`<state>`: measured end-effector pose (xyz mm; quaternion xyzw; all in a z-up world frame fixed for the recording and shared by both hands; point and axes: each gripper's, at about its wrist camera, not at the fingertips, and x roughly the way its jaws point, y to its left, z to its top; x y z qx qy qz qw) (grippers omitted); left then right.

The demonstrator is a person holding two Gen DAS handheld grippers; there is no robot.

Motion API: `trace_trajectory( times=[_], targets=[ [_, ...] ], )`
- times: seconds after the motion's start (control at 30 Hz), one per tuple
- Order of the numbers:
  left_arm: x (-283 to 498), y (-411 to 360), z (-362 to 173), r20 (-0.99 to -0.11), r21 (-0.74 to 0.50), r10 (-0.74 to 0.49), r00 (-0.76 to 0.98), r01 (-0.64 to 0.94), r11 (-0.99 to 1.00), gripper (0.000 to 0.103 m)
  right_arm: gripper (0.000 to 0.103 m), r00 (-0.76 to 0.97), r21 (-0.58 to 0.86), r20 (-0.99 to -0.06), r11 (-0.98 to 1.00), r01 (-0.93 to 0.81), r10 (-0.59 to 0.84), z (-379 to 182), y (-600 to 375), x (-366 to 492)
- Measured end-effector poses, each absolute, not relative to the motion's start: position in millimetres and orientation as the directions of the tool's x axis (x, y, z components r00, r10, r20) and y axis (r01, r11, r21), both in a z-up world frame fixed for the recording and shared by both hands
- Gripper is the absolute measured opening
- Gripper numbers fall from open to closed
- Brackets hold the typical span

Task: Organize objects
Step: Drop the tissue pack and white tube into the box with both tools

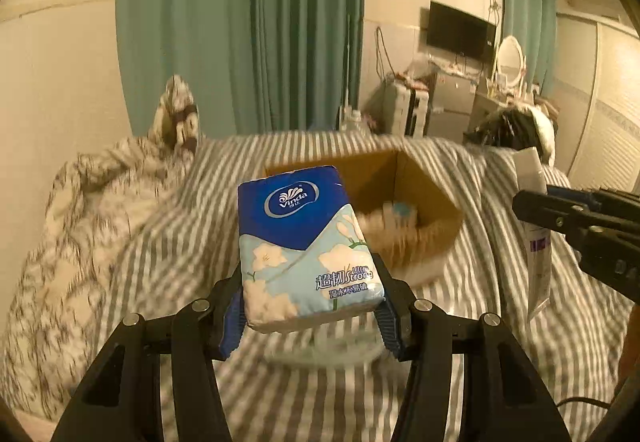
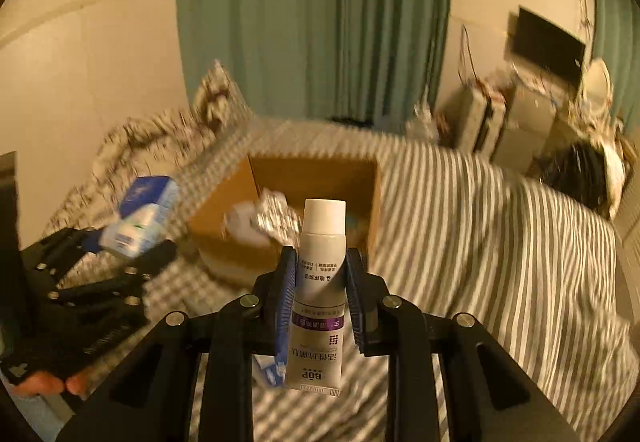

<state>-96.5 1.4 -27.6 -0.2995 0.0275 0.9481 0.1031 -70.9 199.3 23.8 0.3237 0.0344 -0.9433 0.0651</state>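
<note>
My left tongs (image 1: 312, 306) pinch the tissue pack (image 1: 306, 246), right tongs (image 2: 320, 298) the tube (image 2: 318, 294); I should release each low inside the cardboard box (image 2: 224, 218).

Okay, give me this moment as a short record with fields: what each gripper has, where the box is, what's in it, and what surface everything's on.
left gripper: jaws shut on the tissue pack, held above the bed
right gripper: jaws shut on the white tube, cap pointing away from the camera
cardboard box: open, on the bed ahead of both grippers
box contents: a few pale items, too blurred to name
surface: striped bedsheet
beside the box: patterned duvet, bunched on the left
</note>
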Motion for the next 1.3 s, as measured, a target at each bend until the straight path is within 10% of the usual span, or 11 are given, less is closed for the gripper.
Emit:
trace_trajectory(
  times=[0.4,1.13,1.3],
  targets=[
    [-199,12,11,-0.508,-0.022,0.164,-0.846,-0.177,-0.984,0.056,0.024,-0.817,-0.063,-0.558,-0.974,0.22,-0.148,61,174,-157],
    [-261,13,-90,-0.629,-0.04,0.242,-0.739,-0.28,-0.959,0.058,0.025,-0.715,-0.018,-0.691,-0.987,0.161,-0.104,-41,187,-247],
    [-249,11,-82,-0.605,-0.031,0.252,-0.755,-0.293,-0.955,0.076,0.06,-0.76,-0.022,-0.645,-0.991,0.129,-0.085,-20,197,-225]
  ],
)
